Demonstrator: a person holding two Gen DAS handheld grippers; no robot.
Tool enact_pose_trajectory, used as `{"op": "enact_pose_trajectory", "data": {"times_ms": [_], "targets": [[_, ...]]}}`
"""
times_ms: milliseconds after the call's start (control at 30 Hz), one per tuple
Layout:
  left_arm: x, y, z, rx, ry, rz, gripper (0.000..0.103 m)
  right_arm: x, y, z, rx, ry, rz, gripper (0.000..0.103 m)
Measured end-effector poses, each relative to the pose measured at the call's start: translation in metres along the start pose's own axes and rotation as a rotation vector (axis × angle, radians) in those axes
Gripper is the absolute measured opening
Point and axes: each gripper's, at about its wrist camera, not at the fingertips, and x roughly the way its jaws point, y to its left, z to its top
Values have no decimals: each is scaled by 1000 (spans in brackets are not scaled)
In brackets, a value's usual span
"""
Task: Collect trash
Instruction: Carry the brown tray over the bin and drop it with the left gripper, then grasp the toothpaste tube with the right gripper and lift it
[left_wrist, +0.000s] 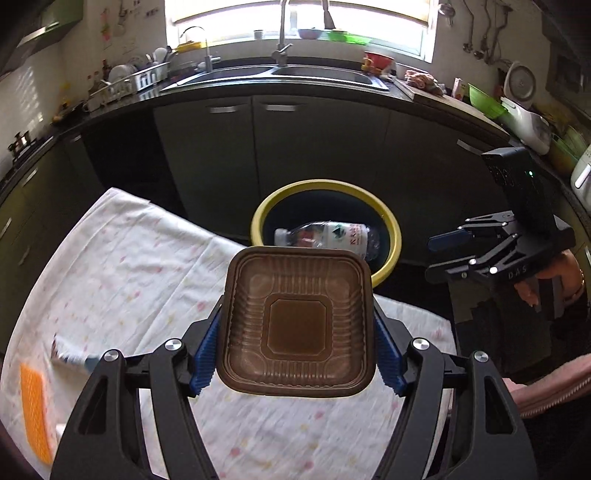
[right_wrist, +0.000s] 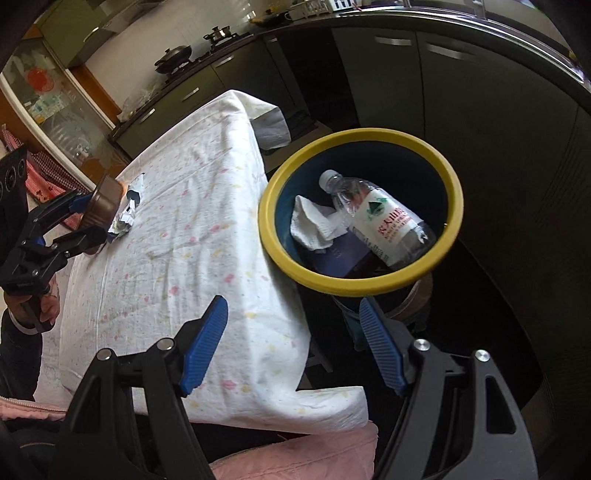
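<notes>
My left gripper (left_wrist: 298, 312) is shut on a square brown plastic tray (left_wrist: 295, 354), its blue pads pressing both sides, held above the white flowered tablecloth (left_wrist: 129, 277). Just beyond the tray stands a dark bin with a yellow rim (left_wrist: 388, 221) holding a plastic bottle (left_wrist: 332, 236). In the right wrist view the bin's rim (right_wrist: 280, 254) sits beside the table edge, with the bottle (right_wrist: 380, 218), a crumpled tissue (right_wrist: 314, 225) and a purple box (right_wrist: 343, 258) inside. My right gripper (right_wrist: 291, 314) hangs open and empty near the bin. A crumpled wrapper (right_wrist: 123, 218) lies on the cloth.
An orange ridged item (left_wrist: 35, 406) lies at the cloth's near left, beside the wrapper (left_wrist: 70, 354). Dark kitchen cabinets (left_wrist: 314, 147) and a sink counter (left_wrist: 280, 74) stand behind the bin. The right gripper (left_wrist: 439, 254) shows at the right, a hand on its handle.
</notes>
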Motion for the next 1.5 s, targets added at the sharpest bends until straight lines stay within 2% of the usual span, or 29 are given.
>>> {"op": "enact_pose_trajectory", "data": {"times_ms": [167,300,333,367,400,467,567,667,800,933,1067,1233,1367,1500], "targets": [[60,-14,49,15,38,-75,70,-9,-25,-3,51,-24,-3,70],[106,-19,73,4,63,-91,71,-10,-37,-4,78,-29,-8,73],[114,-21,76,2,64,-94,74,-10,-39,-4,86,-29,-8,74],[123,-22,80,0,65,-90,83,-9,-41,-4,94,-29,-8,74],[130,-23,81,-3,61,-81,85,-8,-43,-4,100,-30,-9,74],[138,-22,83,-27,55,-82,86,-8,-45,-5,107,-31,-10,74],[129,-14,76,-77,31,-86,86,-6,-43,-5,104,-26,-7,74],[94,1,53,-118,-44,-50,89,-1,-38,-3,93,-18,1,74],[41,20,7,-203,-163,14,93,9,-27,0,71,3,9,74],[-4,38,-47,-281,-209,87,93,20,-8,6,34,30,6,74],[-47,55,-95,-320,-244,223,96,35,24,16,-33,59,3,74],[-85,96,-154,-422,-270,351,96,56,85,41,-172,75,4,74],[-107,129,-202,-495,-247,340,97,77,151,66,-332,71,32,74],[-115,140,-235,-509,-228,368,97,106,223,91,-510,71,46,74]]}}
